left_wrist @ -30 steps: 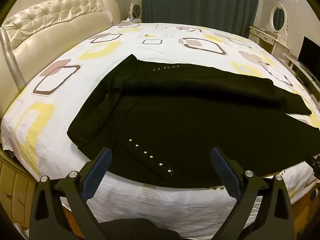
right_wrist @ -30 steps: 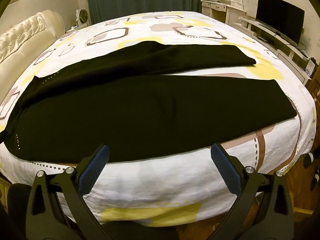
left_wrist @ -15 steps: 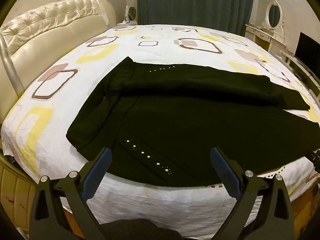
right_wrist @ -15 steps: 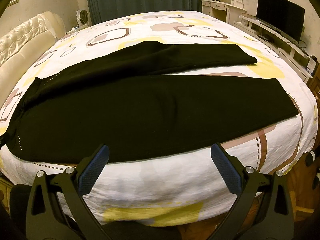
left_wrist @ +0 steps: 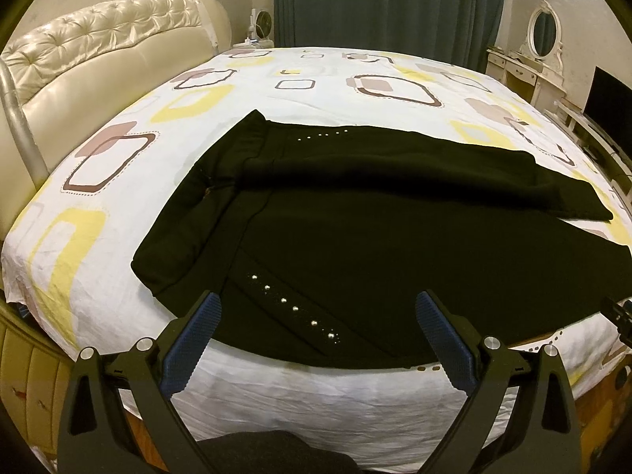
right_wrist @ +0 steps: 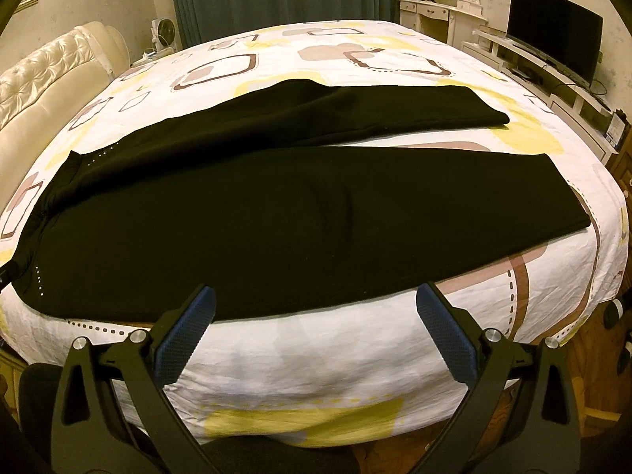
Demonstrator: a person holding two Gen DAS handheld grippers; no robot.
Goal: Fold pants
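The black pants (right_wrist: 316, 217) lie spread flat across the bed (right_wrist: 355, 363), waistband toward the headboard (left_wrist: 98, 63) side and the 2 legs running out toward the foot, the near leg lying along the near mattress edge and the far leg angled away with a wedge of patterned sheet showing between them near the hems. Nothing is folded yet, as far as I can judge.

The risk from here is mostly the fabric itself. It looks soft and heavy, and the near leg sits right at the edge of the mattress, so a careless pull could drag it off the side. A shallow pinch might catch only the top layer, and then the leg would open or twist as it is lifted. If the 2 grippers lift unevenly, the fold line would skew and the legs would not stack. The row of small studs (left_wrist: 294, 308) near the waist could also snag or slip in a grasp.

The left gripper (left_wrist: 316, 331) hovers off the near edge by the waist end, jaws spread wide and empty. The right gripper (right_wrist: 316, 326) hangs likewise off the edge by the near leg, jaws spread, touching nothing
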